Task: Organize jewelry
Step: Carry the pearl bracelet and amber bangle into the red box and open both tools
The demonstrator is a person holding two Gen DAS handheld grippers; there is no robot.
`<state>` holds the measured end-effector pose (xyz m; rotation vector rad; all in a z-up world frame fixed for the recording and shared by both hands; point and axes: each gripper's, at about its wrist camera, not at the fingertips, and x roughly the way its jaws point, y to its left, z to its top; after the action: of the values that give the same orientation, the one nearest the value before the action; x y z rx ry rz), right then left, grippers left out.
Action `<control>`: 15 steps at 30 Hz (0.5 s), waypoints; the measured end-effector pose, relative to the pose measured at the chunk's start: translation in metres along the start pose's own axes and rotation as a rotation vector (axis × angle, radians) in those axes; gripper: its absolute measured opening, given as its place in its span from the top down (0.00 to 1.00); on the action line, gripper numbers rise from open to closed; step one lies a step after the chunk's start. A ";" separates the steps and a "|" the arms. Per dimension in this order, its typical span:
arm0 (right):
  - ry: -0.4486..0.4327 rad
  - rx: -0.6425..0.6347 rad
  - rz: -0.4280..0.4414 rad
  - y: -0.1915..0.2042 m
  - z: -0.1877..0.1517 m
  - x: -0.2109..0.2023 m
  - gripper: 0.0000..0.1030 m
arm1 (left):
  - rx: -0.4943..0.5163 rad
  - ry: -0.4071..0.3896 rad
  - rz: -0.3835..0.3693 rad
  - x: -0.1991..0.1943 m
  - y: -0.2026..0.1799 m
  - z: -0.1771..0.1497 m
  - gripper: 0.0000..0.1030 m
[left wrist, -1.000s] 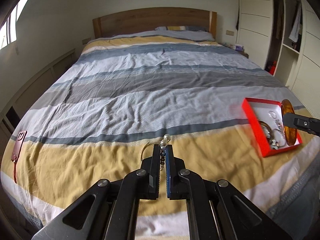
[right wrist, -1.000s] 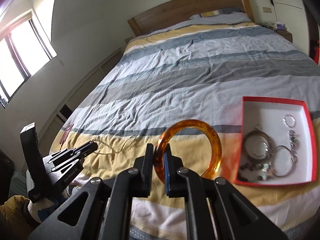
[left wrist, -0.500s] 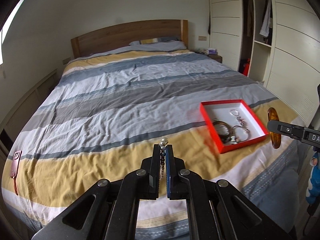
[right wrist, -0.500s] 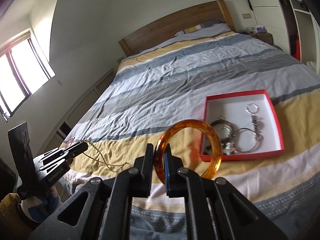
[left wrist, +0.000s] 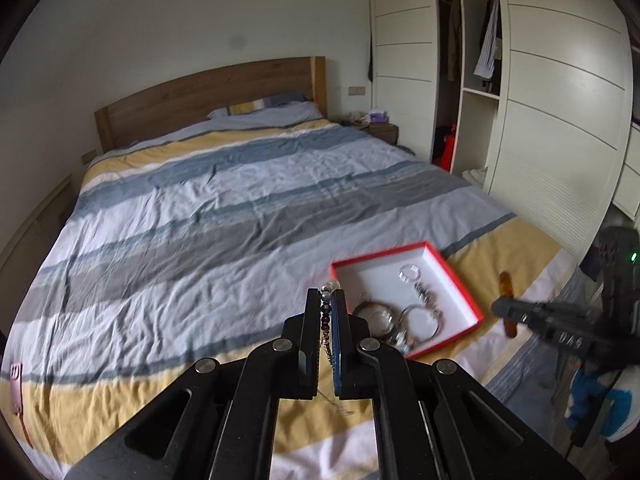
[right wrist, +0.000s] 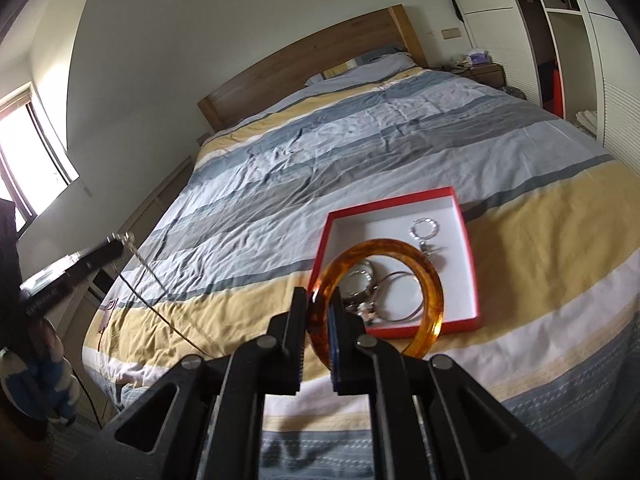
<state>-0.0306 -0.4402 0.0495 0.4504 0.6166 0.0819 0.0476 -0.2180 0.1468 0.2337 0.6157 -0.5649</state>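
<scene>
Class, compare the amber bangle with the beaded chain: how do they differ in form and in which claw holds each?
The amber bangle is one rigid, thick orange ring; the beaded chain is thin, limp and dangling. The right claw grips the bangle; the left claw grips the chain. Shared: both are held off the bed, outside the red box.

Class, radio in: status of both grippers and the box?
Left gripper shut on beaded chain. Right gripper shut on amber bangle. Red box ahead, unobstructed.
</scene>
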 end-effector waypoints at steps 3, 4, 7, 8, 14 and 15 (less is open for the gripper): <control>0.014 -0.012 -0.012 -0.010 0.010 0.010 0.92 | 0.003 -0.015 -0.023 0.018 -0.010 0.024 0.95; 0.020 -0.015 -0.014 -0.014 0.013 0.015 0.92 | 0.005 -0.016 -0.029 0.024 -0.012 0.031 0.95; 0.042 -0.019 -0.019 -0.025 0.025 0.034 0.91 | 0.011 -0.012 -0.046 0.050 -0.021 0.048 0.95; 0.050 -0.020 -0.020 -0.029 0.028 0.040 0.91 | 0.011 -0.007 -0.051 0.059 -0.022 0.053 0.95; 0.104 -0.021 -0.022 -0.049 0.044 0.087 0.91 | 0.018 0.036 -0.077 0.122 -0.036 0.072 0.95; 0.112 -0.018 -0.021 -0.052 0.045 0.094 0.91 | 0.018 0.056 -0.081 0.137 -0.038 0.071 0.95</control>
<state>0.0695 -0.4852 0.0089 0.4234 0.7296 0.0933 0.1527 -0.3343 0.1193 0.2432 0.6765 -0.6445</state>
